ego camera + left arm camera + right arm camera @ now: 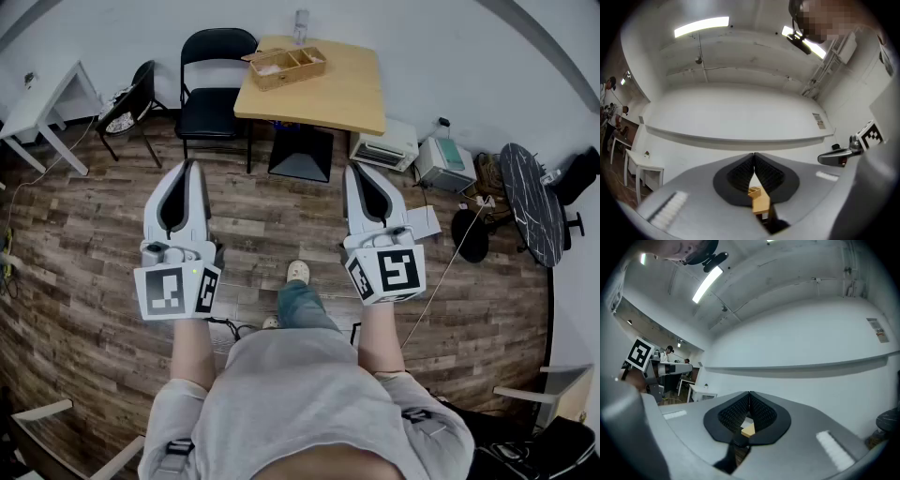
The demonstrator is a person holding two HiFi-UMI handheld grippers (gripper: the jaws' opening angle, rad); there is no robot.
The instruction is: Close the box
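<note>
Presumably we push the light, rigid wooden box (286,66) on the table (352,98) by its lid edge, with left gripper (191,167) and right gripper (357,171) both closed and empty.

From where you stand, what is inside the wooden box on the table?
The wooden box stands open on the table, and dividers split it into compartments. The left compartment holds something pale, too small to name. What lies in the other compartments cannot be made out; the near wall covers part of them.

The left gripper (190,167) and right gripper (360,171) were held level, well apart, pointing forward. Both pairs of jaws were closed, tips touching. The forearms (378,337) were bare.
</note>
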